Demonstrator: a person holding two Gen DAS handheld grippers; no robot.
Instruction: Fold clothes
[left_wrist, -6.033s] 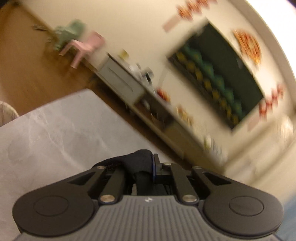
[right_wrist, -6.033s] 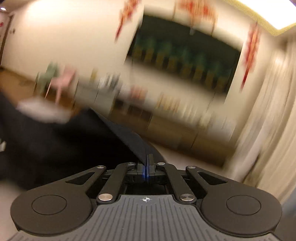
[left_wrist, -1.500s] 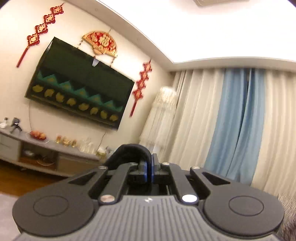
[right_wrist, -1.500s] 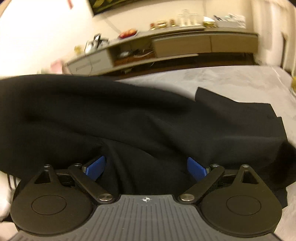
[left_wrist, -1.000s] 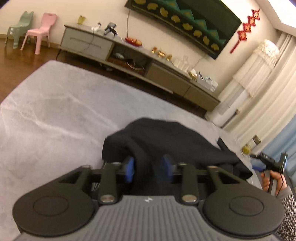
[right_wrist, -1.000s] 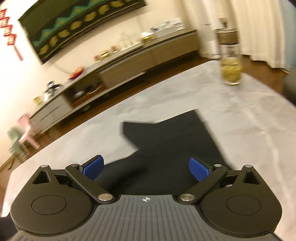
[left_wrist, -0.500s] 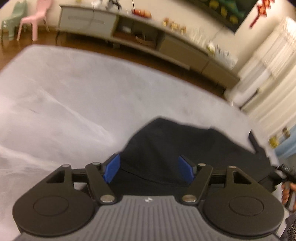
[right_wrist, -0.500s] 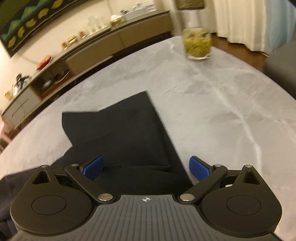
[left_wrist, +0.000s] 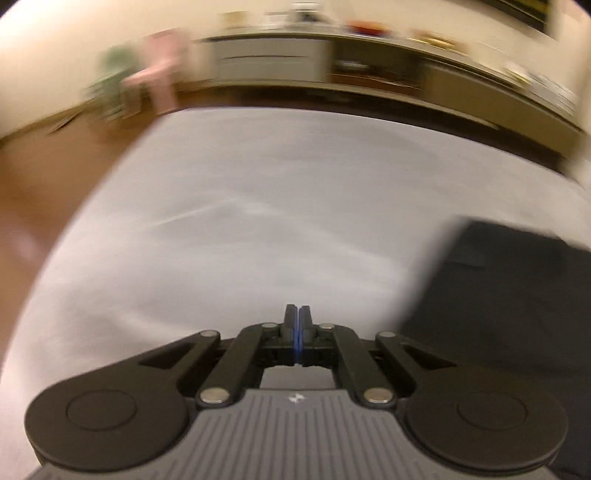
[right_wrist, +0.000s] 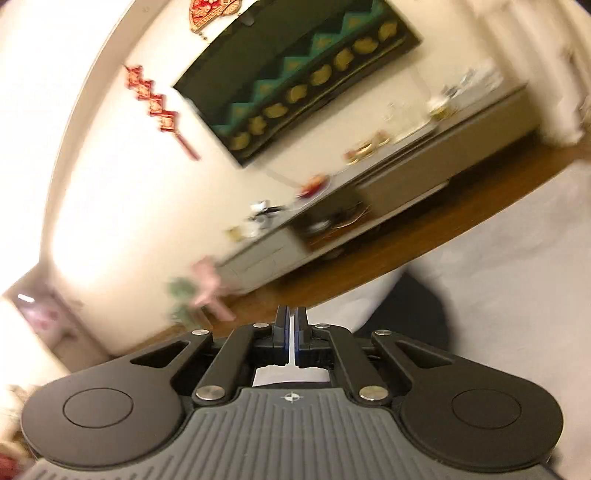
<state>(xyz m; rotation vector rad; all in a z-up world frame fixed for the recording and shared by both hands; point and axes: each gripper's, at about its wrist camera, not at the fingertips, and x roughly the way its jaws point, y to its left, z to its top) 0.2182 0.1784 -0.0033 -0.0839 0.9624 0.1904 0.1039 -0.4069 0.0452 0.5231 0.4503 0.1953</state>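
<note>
A black garment (left_wrist: 517, 295) lies on the grey marbled table (left_wrist: 258, 206), at the right edge of the blurred left wrist view. My left gripper (left_wrist: 296, 314) is shut and empty, to the left of the garment over bare table. My right gripper (right_wrist: 290, 314) is shut with nothing between its pads, tilted up toward the wall. A dark fold of the garment (right_wrist: 410, 314) shows just right of it on the table (right_wrist: 517, 280).
A long low cabinet (right_wrist: 388, 199) stands against the far wall under a dark wall hanging (right_wrist: 295, 77). A pink chair (left_wrist: 162, 70) and a green chair (left_wrist: 110, 88) stand on the wooden floor (left_wrist: 48, 173) beyond the table's left edge.
Both grippers were open over the black garment half a second ago and are now shut and empty. The left one swung left off the garment. The right one tilted up toward the wall.
</note>
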